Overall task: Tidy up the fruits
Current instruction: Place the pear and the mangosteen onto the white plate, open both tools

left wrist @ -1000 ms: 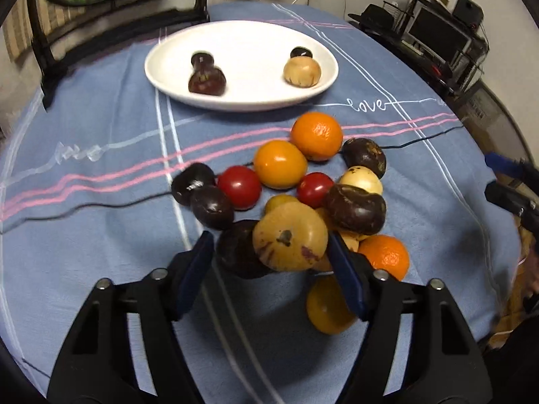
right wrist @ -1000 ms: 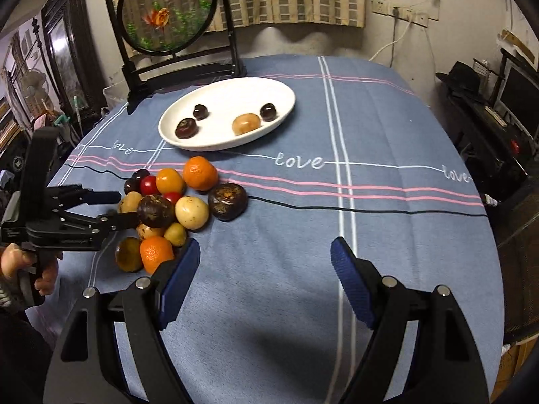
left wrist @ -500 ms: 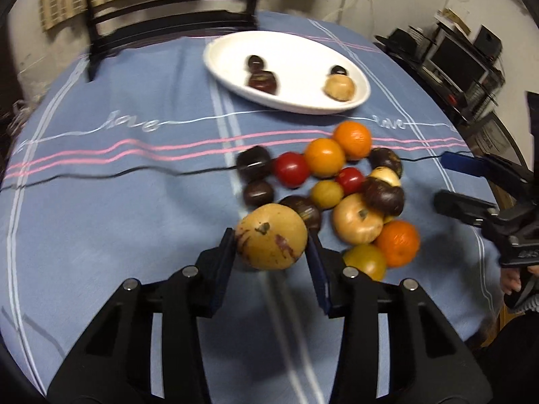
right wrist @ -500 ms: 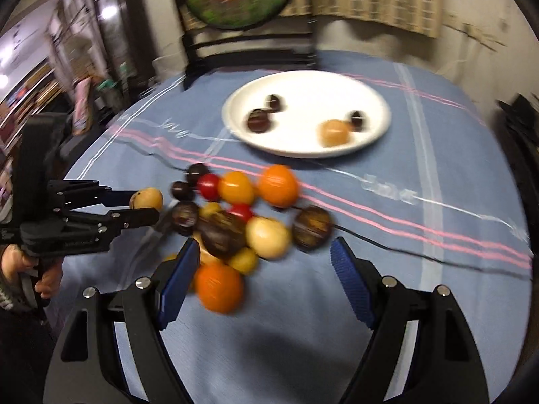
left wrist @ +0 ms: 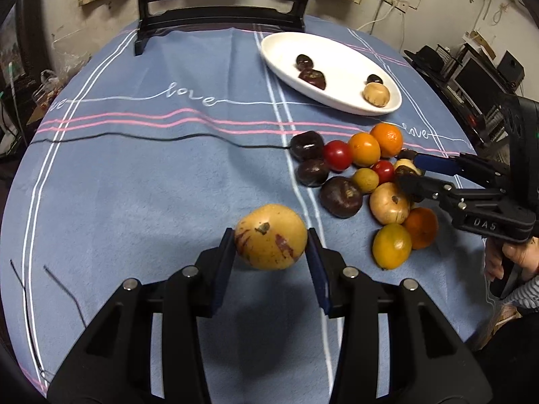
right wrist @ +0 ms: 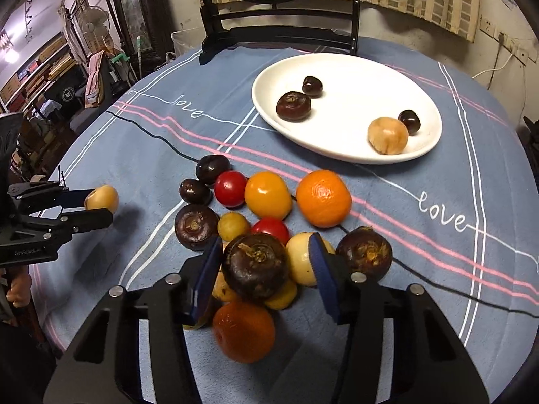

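A speckled yellow fruit (left wrist: 271, 241) is pinched between the blue pads of the left gripper (left wrist: 271, 252), held above the blue tablecloth (left wrist: 151, 181) to the left of the fruit pile (left wrist: 363, 181). The right gripper (right wrist: 261, 269) straddles a dark brown fruit (right wrist: 256, 271) at the near side of the pile, its pads spread a little wider than the fruit and not visibly pressing it. Farther off, a white plate (right wrist: 350, 77) carries three dark fruits and a tan fruit (right wrist: 387, 135).
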Tool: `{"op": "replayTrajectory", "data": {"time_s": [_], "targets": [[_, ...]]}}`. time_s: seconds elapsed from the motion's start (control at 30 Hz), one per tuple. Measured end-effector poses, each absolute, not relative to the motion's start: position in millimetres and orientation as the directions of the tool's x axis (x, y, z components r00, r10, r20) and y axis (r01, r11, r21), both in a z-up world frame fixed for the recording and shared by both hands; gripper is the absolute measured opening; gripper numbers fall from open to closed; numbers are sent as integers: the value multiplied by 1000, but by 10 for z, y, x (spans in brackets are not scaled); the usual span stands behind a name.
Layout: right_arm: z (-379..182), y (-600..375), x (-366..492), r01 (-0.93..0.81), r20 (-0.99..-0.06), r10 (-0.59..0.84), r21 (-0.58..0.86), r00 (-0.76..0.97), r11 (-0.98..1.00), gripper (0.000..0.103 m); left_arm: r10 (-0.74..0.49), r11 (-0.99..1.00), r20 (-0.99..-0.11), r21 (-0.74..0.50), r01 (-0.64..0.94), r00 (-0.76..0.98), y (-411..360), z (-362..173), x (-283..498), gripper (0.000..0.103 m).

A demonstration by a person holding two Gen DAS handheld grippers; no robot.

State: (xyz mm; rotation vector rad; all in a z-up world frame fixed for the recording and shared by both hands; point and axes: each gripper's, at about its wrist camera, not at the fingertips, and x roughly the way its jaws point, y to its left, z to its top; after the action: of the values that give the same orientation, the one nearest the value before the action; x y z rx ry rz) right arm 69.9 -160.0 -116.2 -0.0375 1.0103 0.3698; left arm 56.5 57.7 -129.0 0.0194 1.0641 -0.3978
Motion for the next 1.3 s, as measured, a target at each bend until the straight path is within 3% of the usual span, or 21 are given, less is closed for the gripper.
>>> {"op": "replayTrajectory", "data": {"time_s": [0.13, 0.17, 0.2, 0.53, 0.87, 1.17, 1.23, 1.3], "targets": [[-1168, -1652, 618, -336, -829, 294, 137, 477, 932, 52, -326, 916, -852, -177, 361, 409, 418, -1300, 626, 43], [-1167, -1680, 593, -335, -825, 305, 151, 476, 930, 50, -331, 912, -853, -179, 368, 404, 382, -1308, 644, 43], [-1167, -1690, 579, -339, -823, 317, 164, 471, 927, 41, -333, 911, -854, -180, 372, 400, 360, -1316, 659, 43], [-932, -1960, 542, -275, -784, 324, 202, 530, 940, 40, -373, 885, -846, -200, 421, 381, 48, -1288, 1054, 43], [-873, -2431, 2031, -167, -759, 251, 188, 601, 968, 40, -355, 881, -805, -119, 458, 475, -589, -921, 2511, 43], [-1298, -2446, 2847, -165, -811, 226, 162, 540, 973, 41, -325, 891, -838, -116, 439, 438, -945, -1323, 3497, 44], [-1333, -2454, 2877, -155, -818, 203, 141, 538, 978, 43, -324, 895, -838, -121, 428, 440, -943, -1380, 3547, 50], [-1296, -2470, 2828, -147, -801, 190, 128, 568, 981, 64, -318, 904, -827, -116, 412, 464, -917, -1380, 3532, 67]]}}
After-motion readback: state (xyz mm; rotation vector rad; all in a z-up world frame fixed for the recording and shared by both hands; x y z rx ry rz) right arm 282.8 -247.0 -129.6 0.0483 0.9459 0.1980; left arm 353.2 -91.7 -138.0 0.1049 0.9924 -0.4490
